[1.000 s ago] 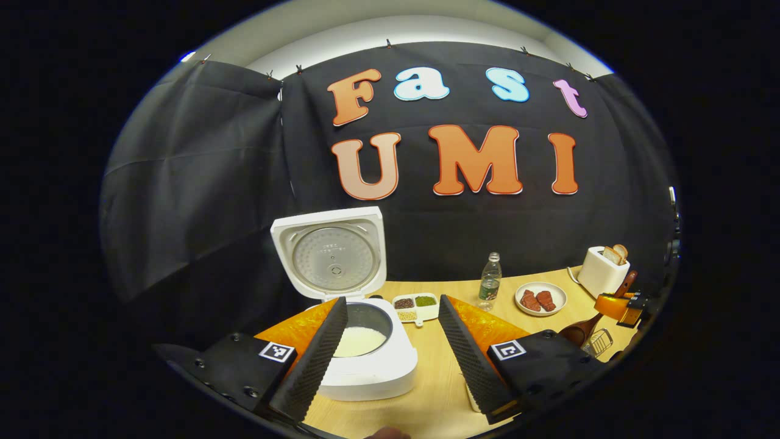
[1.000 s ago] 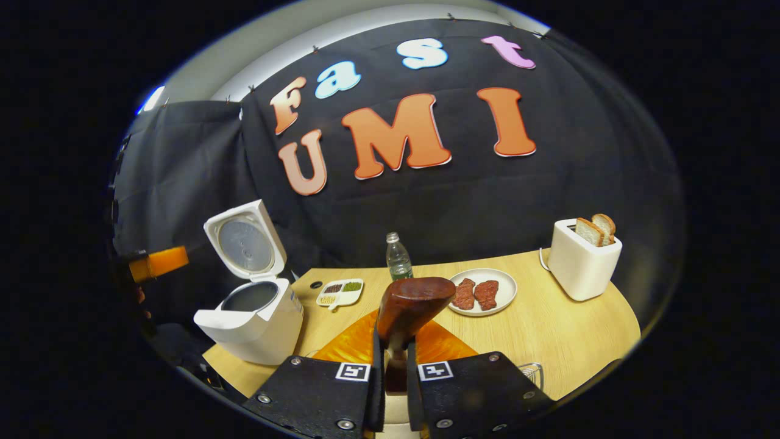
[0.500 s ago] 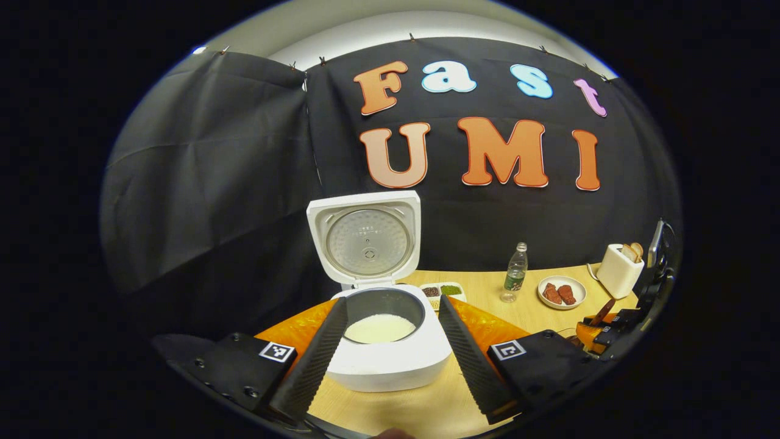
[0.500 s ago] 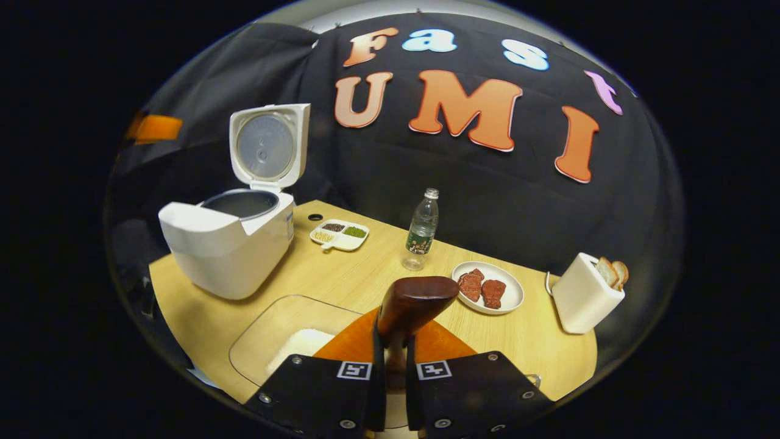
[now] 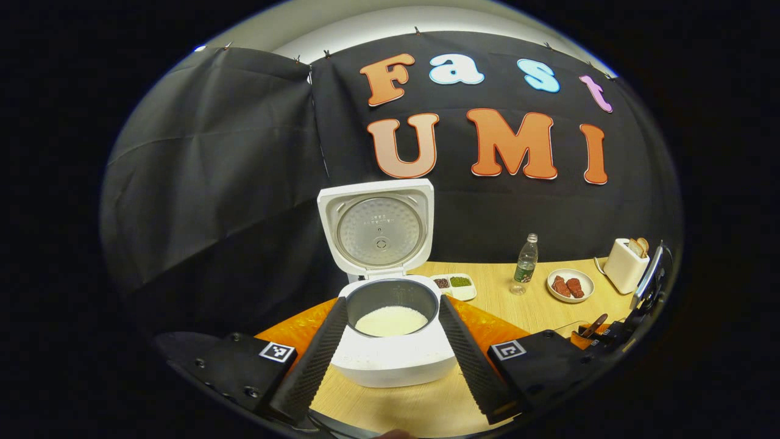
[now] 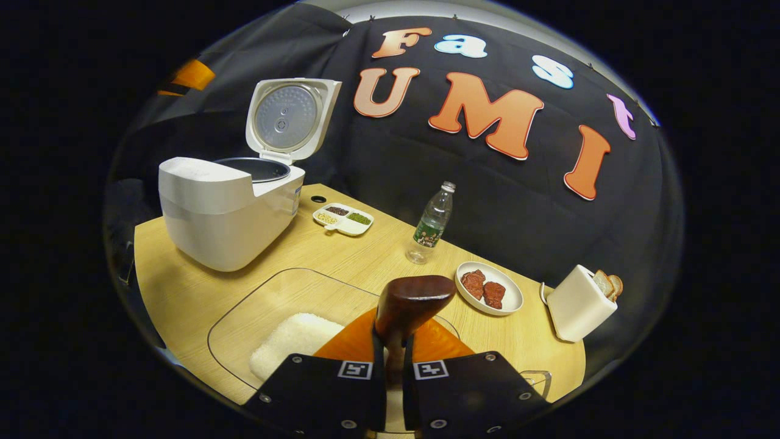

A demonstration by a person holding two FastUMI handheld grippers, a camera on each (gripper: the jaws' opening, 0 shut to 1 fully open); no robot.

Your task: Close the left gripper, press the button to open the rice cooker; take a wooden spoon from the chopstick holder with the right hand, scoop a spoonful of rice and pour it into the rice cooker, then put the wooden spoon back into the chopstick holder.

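The white rice cooker stands open, lid upright, white rice in its dark pot. My left gripper is open, its fingers framing the cooker from the near side without touching it. In the right gripper view, my right gripper is shut on the handle of a dark wooden spoon. The spoon's bowl points forward above a clear glass dish with a heap of rice. The cooker sits at the far left there. Whether the spoon carries rice is hidden.
On the wooden table are a divided dish of grains, a water bottle, a plate of meat and a toaster with bread. A wire holder sits by my right gripper.
My right gripper has dropped lower and nearer the glass dish with the spoon still in it. The left gripper has turned so the open cooker sits centred between its fingers.
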